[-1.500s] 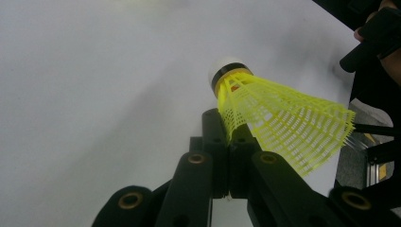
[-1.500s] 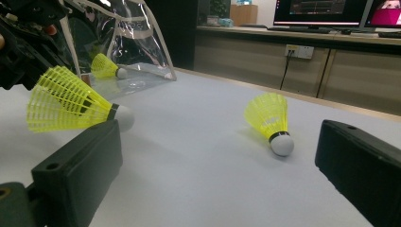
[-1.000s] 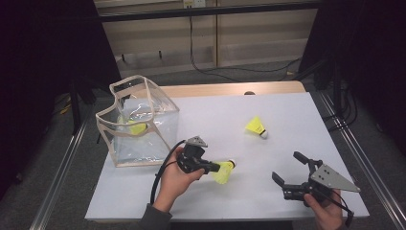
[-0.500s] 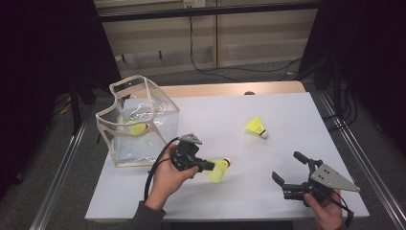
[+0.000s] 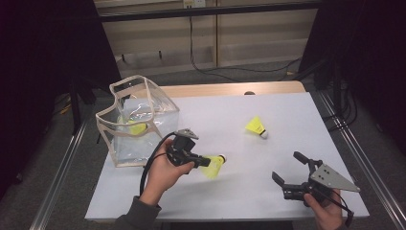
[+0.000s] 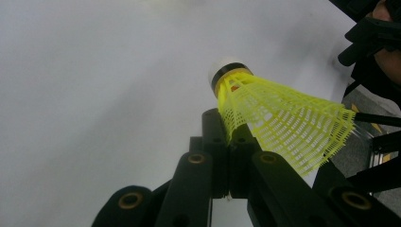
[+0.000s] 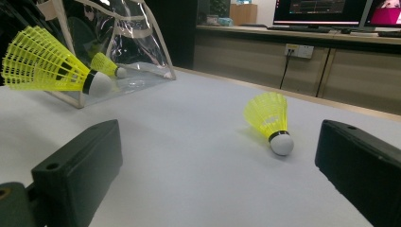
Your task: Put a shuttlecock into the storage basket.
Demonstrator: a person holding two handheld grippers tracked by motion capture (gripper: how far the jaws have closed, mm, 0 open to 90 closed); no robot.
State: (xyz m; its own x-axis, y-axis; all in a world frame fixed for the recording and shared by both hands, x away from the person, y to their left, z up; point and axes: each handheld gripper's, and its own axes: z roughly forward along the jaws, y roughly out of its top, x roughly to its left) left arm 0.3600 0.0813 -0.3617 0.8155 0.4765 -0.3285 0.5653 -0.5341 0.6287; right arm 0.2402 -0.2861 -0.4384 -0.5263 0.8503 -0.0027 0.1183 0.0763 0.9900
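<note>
My left gripper (image 5: 207, 163) is shut on the skirt of a yellow mesh shuttlecock (image 5: 214, 166), held just above the white table (image 5: 287, 115) with its cork pointing right. In the left gripper view the jaws (image 6: 229, 135) pinch the skirt's edge of that shuttlecock (image 6: 279, 118). A second shuttlecock (image 5: 256, 127) lies on the table farther right. A third (image 5: 137, 127) rests inside the clear bag (image 5: 139, 124) at the left. My right gripper (image 5: 286, 166) stands open near the front right edge, and its own view (image 7: 217, 156) faces the loose shuttlecock (image 7: 270, 120).
The clear bag (image 7: 137, 42) has white trim and an open top, just left of my left hand. A wooden strip (image 5: 230, 89) borders the table's far edge. Metal rails (image 5: 62, 172) run along both sides. Cables lie on the floor beyond.
My left hand has lifted a little and drifted left toward the bag, carrying the shuttlecock. The right gripper has stayed still.
</note>
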